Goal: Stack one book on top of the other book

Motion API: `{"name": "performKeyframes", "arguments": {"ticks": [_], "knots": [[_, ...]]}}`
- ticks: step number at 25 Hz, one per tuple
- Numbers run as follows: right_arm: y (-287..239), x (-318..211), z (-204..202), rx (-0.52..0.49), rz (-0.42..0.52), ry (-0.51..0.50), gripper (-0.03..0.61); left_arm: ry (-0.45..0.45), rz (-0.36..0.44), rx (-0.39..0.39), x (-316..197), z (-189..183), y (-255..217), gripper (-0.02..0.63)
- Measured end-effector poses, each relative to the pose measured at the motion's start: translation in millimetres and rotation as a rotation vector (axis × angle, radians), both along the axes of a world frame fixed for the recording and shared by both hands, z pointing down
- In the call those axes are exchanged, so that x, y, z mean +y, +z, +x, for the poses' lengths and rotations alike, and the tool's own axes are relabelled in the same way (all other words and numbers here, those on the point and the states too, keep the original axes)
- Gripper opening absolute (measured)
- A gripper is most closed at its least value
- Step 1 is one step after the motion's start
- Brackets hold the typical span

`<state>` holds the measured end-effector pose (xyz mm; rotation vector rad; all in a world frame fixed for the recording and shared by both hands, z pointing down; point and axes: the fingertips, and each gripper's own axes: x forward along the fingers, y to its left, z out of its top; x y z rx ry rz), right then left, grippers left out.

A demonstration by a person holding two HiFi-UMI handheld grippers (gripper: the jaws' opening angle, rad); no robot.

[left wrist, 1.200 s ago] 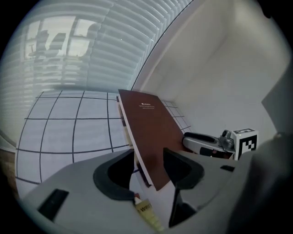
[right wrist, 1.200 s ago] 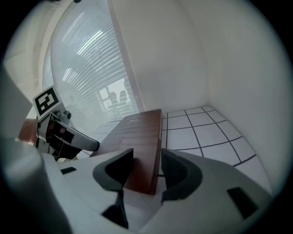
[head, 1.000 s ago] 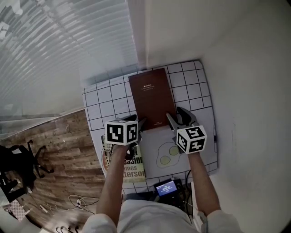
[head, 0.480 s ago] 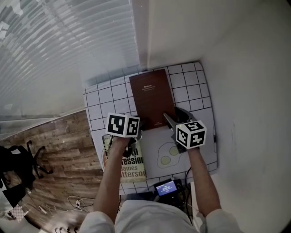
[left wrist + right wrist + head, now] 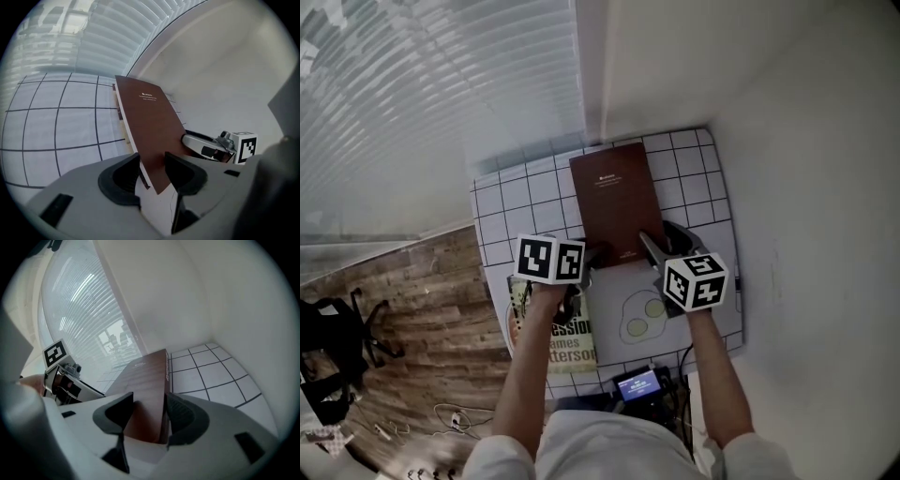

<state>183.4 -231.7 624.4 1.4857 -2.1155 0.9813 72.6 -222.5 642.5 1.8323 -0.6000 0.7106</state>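
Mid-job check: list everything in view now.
white grid-lined table: 1, white, against the white wall.
brown hardcover book: 1, brown, table's far middle.
grey fried-egg-print mat: 1, grey, table's near half.
yellowish black-lettered book: 1, yellowish, left of the mat, under the left forearm.
dark lit-screen device: 1, dark, table's near edge.
black office chair: 1, black, wooden floor, left.
left tool: 1, grey, brown book's near left corner between jaws that have just been closing.
right tool: 1, grey, near right corner between jaws that have just been opening.
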Motion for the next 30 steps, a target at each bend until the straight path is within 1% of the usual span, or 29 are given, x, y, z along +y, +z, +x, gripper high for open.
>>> {"name": "performKeyframes", "arguments": {"ticks": [11,20,30], "knots": [[-27.6,16.8,8.7,0.007,0.040,0.029,0.232,0.004,0.047,0.017,11.4,8.1,-26.3,0.175],[-59.7,35.2,10.2,0.005,0.082,0.028,0.230,-0.014,0.088,0.033,28.6,9.2,-57.7,0.175],[-88.9,63.2,15.1,-0.010,0.126,0.025,0.229,-0.025,0.142,0.022,54.0,13.4,-88.6,0.175]]}}
